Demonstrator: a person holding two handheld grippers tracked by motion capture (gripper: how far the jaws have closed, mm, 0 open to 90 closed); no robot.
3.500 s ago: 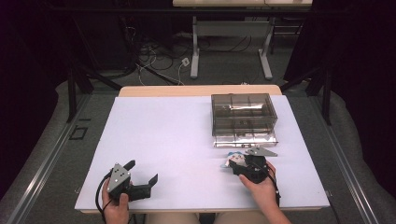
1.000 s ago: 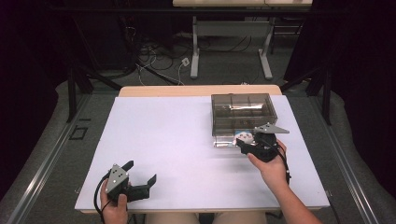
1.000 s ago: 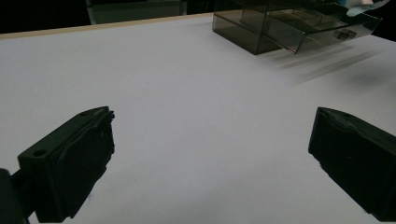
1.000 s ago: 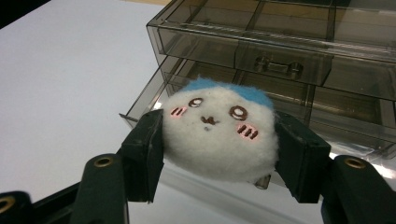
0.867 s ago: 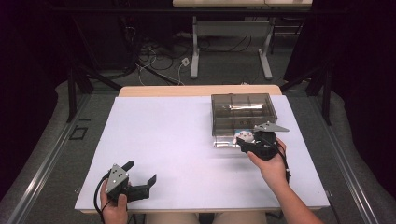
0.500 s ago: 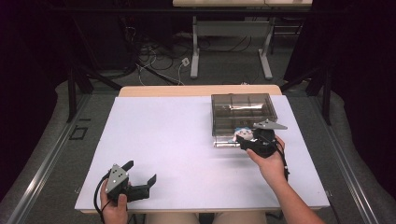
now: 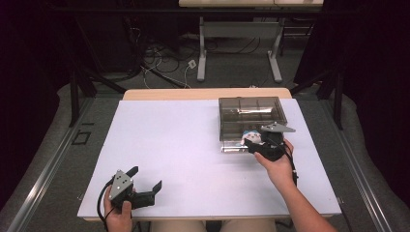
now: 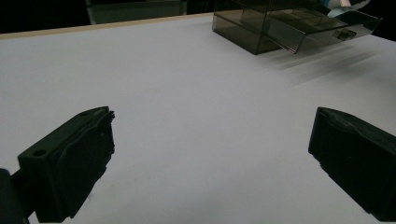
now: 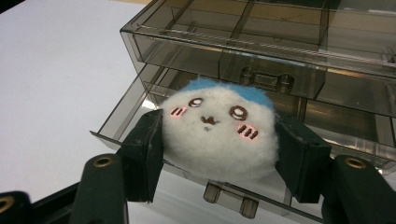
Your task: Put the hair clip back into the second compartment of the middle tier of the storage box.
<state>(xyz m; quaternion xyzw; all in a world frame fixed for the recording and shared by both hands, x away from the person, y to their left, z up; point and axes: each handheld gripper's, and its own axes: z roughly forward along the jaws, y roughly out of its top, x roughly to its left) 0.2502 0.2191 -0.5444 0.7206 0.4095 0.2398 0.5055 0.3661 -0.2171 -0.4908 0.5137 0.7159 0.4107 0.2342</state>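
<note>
From above, the right gripper (image 7: 255, 143) sits at the near edge of a smoky plastic drawer box (image 7: 249, 116) on the white table (image 7: 183, 145), with a small white plush toy (image 7: 252, 137) caught at its tip, over the pulled-out lower drawer. The left gripper (image 7: 145, 186) lies near the table's front left corner, well apart from the box, its jaws spread with nothing between them. In the left gripper view, those two black jaws stand wide over bare table, the drawer box (image 8: 285, 28) far off at upper right. In the right gripper view, the right gripper (image 9: 218, 156) pinches the round, blue-topped plush toy (image 9: 219, 135) from both sides, its face to the camera, directly above the open drawer (image 9: 140, 112).
</note>
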